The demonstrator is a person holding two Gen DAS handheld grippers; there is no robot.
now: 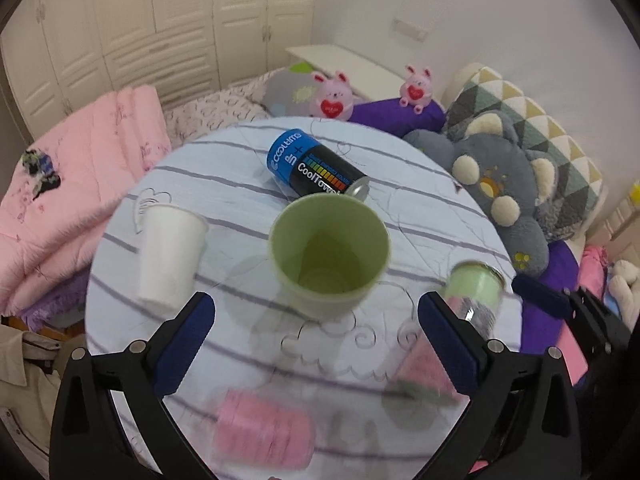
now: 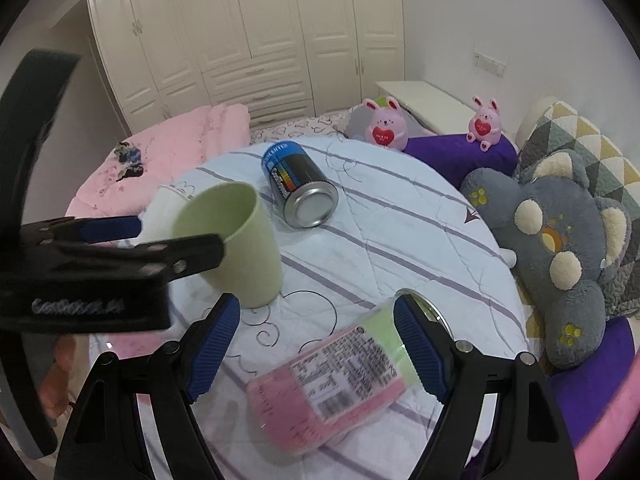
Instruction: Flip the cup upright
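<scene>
A round table covered in a pale striped cloth (image 1: 420, 200) served as the landmark for everything here. Toward the table's left side, a white paper cup (image 1: 170, 254) sat mouth-down, wide rim on the cloth. Near the table's middle stood the green cup (image 1: 329, 254), the task's object, mouth up and base on the cloth, so its long axis ran vertical; judged from this, the flip looked done or nearly done. Behind it, toward the far edge of the table, a blue and black can (image 1: 316, 166) lay on its side. The left gripper (image 1: 316, 334) sat just short of the green cup on the near side, its 2 jaws spread wide and gripping nothing; in the right wrist view it (image 2: 182, 240) reached in from the left with 1 finger crossing the front of the green cup (image 2: 236, 244), and whether it touched the wall could not be told. The left gripper was the nearer of the 2. Toward the table's right near edge, a pink and green tube-shaped container (image 2: 340, 376) lay on its side. The right gripper (image 2: 320, 348) hovered over that container with its jaws wide apart, 1 on each side, closed on nothing, with the green cup off to its left.
</scene>
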